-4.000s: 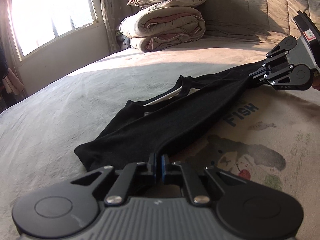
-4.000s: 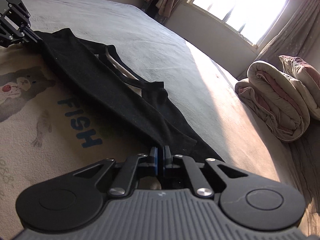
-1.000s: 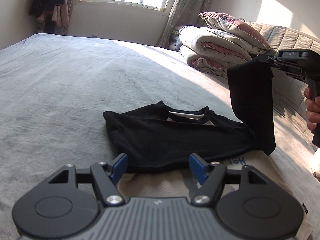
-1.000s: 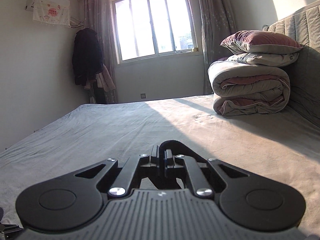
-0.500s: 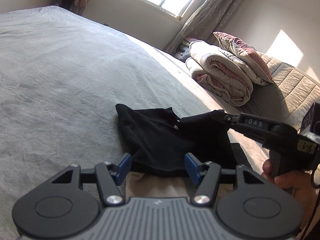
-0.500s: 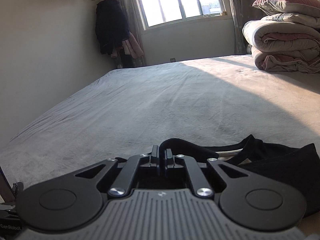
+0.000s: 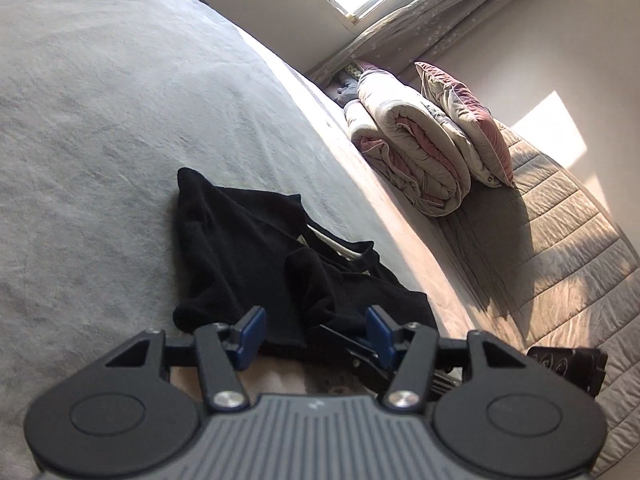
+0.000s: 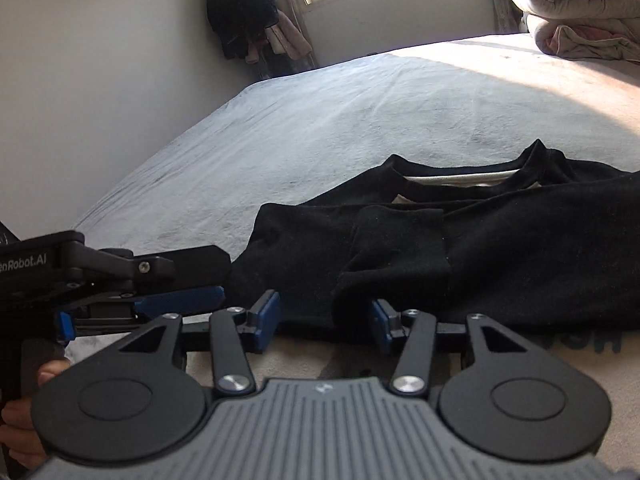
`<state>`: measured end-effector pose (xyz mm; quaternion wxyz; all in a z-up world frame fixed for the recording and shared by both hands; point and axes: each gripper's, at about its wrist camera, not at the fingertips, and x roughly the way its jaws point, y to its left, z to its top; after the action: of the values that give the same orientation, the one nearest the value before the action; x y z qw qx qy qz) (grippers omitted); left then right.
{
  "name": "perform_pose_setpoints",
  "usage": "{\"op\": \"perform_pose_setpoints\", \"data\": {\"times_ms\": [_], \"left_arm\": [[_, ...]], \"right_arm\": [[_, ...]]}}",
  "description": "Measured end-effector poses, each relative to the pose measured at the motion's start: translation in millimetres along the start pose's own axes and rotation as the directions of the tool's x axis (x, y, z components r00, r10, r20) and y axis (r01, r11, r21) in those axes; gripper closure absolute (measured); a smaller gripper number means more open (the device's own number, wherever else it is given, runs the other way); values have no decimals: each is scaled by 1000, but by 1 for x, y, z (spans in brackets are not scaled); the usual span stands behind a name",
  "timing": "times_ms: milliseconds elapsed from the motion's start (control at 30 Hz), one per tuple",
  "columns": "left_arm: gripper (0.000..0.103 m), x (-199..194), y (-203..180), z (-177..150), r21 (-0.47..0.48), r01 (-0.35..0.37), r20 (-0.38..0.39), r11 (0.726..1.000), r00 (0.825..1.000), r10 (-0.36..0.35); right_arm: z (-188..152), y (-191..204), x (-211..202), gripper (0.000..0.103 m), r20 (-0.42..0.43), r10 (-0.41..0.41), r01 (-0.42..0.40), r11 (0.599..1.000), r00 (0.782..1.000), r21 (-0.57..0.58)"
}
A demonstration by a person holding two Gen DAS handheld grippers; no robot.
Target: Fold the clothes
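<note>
A black shirt with a cream printed front lies folded lengthwise on the grey bed. In the right wrist view a black sleeve is laid back over the shirt, and the white-lined collar faces away. My left gripper is open at the shirt's near edge, its blue pads apart and holding nothing. My right gripper is open too, straddling the sleeve's end without gripping it. Side-on at the left of that view is the left gripper, held by a hand. The right gripper's fingers show under the left one.
A rolled quilt with a pillow is stacked against the quilted headboard, seen again as the quilt at far right. Dark clothes hang in the corner by the window. Bare bed stretches beyond the shirt.
My right gripper carried the black sleeve across, lowered it onto the shirt and opened, letting go. My left gripper stayed open and tilted closer to the shirt.
</note>
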<state>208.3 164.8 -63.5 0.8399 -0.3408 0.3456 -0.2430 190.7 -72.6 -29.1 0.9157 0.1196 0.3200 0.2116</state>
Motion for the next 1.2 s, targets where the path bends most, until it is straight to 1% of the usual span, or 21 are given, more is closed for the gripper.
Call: {"op": "perform_pose_setpoints", "data": {"times_ms": [67,167,233,300,333,500,567,633,700,733,800,867,900,933,967,1000,1033,1133,1200], "left_arm": [[46,1,11,-2,-65,48,7,997,999,-47],[46,4,23,1,-149,78,11,986,997,-77],[42,5,29,4,-195,98,17,976,995,-97],[40,9,35,7,-236,125,6,964,992,-127],[38,12,37,10,-248,128,1,960,991,-132],[34,24,46,21,-307,136,-6,942,989,-145],[34,27,48,23,-322,122,-5,939,991,-131],[34,30,47,24,-319,100,-5,942,994,-107],[35,32,42,25,-299,66,-10,952,997,-72],[37,32,39,26,-284,48,-7,958,999,-52],[46,33,31,27,-244,-12,-7,970,1000,10],[64,36,22,27,-192,-71,-17,979,997,69],[69,39,17,28,-155,-105,-25,982,994,102],[77,41,13,29,-125,-133,-33,983,991,130],[82,44,8,29,-94,-163,-38,982,986,160],[93,47,3,29,-63,-193,-41,979,981,191],[99,48,-2,29,-38,-215,-36,976,976,213],[99,42,-20,34,8,-202,19,979,979,202],[99,34,-35,40,42,-181,66,983,982,178]], "right_arm": [[5,-1,-2,50,11,4,-4,1000,1000,-3],[11,-5,6,50,5,-13,13,1000,1000,-5],[12,-5,13,50,10,-18,18,1000,1000,-11],[12,-1,18,50,17,-24,25,999,1000,-44],[11,2,21,50,20,-26,27,998,999,-64],[9,29,26,50,0,32,-32,978,999,-206],[7,35,24,50,-14,49,-51,966,999,-252],[4,41,23,50,-28,65,-70,952,997,-297],[2,47,21,50,-44,80,-90,936,996,-341],[1,50,20,50,-52,87,-100,926,995,-363],[-1,48,16,50,-54,82,-96,919,995,-382],[-3,41,9,50,-45,58,-71,923,997,-379],[-4,35,5,50,-39,41,-53,928,998,-368],[-6,29,1,50,-32,25,-34,934,999,-357],[-7,22,-3,50,-23,5,-13,939,1000,-344],[-7,16,-6,50,-14,-19,13,943,1000,-333],[-8,9,-9,50,-7,-41,37,947,999,-320],[-8,-12,-18,50,7,-94,92,957,996,-276],[-8,-25,-22,44,13,-116,115,960,993,-253]]}}
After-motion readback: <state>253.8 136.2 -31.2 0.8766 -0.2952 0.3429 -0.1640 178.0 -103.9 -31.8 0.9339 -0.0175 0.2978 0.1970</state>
